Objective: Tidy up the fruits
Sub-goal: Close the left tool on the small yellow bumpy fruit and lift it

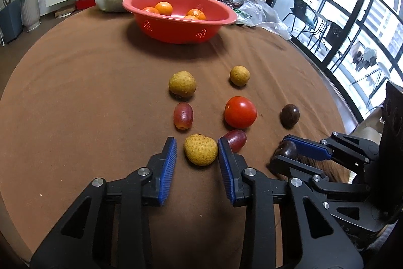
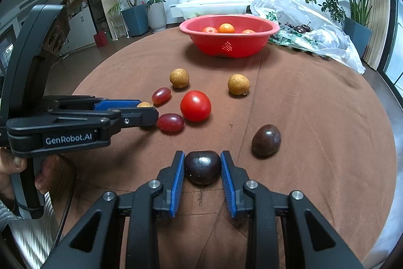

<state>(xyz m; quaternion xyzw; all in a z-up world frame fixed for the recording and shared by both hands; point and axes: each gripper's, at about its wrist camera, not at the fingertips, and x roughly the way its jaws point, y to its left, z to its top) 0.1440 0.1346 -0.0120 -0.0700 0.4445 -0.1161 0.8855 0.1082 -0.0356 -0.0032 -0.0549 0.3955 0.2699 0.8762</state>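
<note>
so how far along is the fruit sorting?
Done: a few oranges sit in the red basket. In hand: the left gripper brackets a yellow fruit, with a gap at one side, so no firm grip; the right gripper is shut on a dark plum, both low over the brown table. Left: two yellow fruits, two red grapes, a tomato and another dark plum.

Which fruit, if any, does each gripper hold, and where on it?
The right gripper pinches a dark plum by its sides. The left gripper brackets a yellow fruit; a gap shows beside one pad.
</note>
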